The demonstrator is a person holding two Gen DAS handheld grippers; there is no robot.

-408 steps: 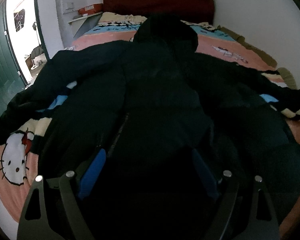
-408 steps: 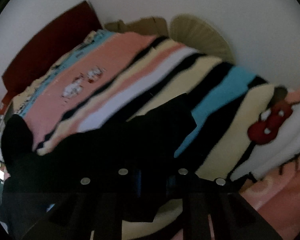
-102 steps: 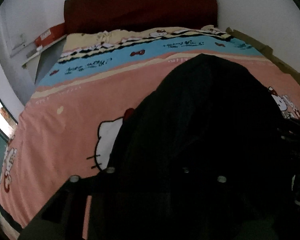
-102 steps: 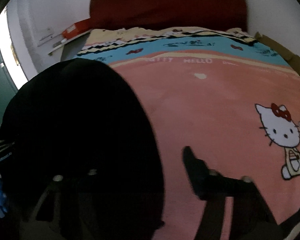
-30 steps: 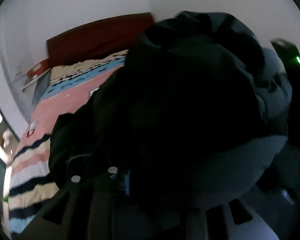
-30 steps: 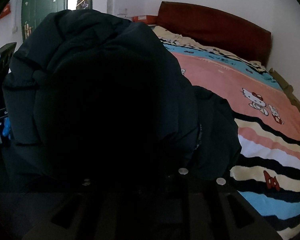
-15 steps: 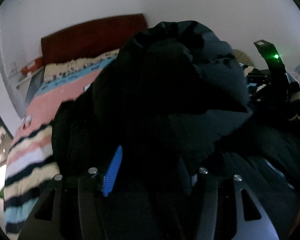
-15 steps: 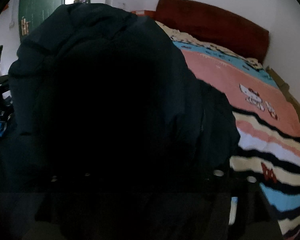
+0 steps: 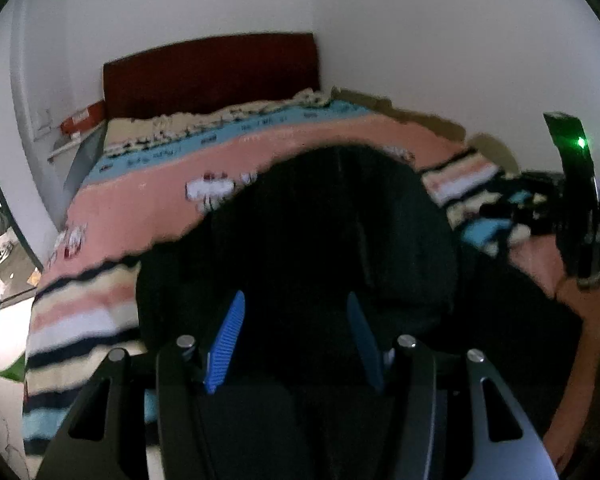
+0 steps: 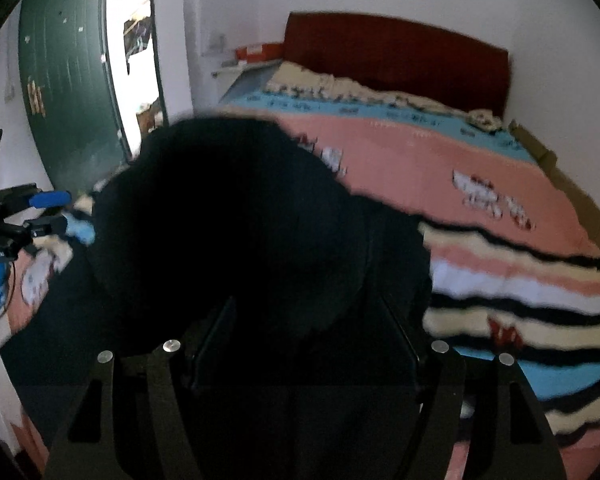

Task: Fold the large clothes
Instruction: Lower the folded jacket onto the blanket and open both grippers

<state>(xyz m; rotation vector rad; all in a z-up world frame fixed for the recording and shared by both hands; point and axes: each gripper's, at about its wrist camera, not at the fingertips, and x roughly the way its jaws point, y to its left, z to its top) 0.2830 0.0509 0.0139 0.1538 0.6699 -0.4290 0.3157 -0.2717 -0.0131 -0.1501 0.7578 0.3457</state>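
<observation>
A black puffy jacket (image 9: 340,220) lies in a folded mound on the pink striped blanket (image 9: 148,208) of the bed. My left gripper (image 9: 296,298) hangs above its near edge, blue pads (image 9: 228,340) apart, nothing between them. The same jacket (image 10: 236,220) fills the middle of the right wrist view, with my right gripper (image 10: 308,308) open above it and its dark fingers (image 10: 216,328) clear of the cloth. The right gripper's body (image 9: 576,200), with a green light, shows at the right edge of the left wrist view. The left gripper's body (image 10: 20,216) shows at the left edge of the right wrist view.
A dark red headboard (image 9: 208,72) stands against the white wall at the far end of the bed. A shelf with a red box (image 9: 82,118) sits beside it. A green door (image 10: 68,80) stands open at the left. Cardboard (image 10: 572,184) lines the bed's right side.
Both grippers have opened and let go of the jacket, then risen. The jacket, which filled both views held up, now lies lower on the bed as a folded mound.
</observation>
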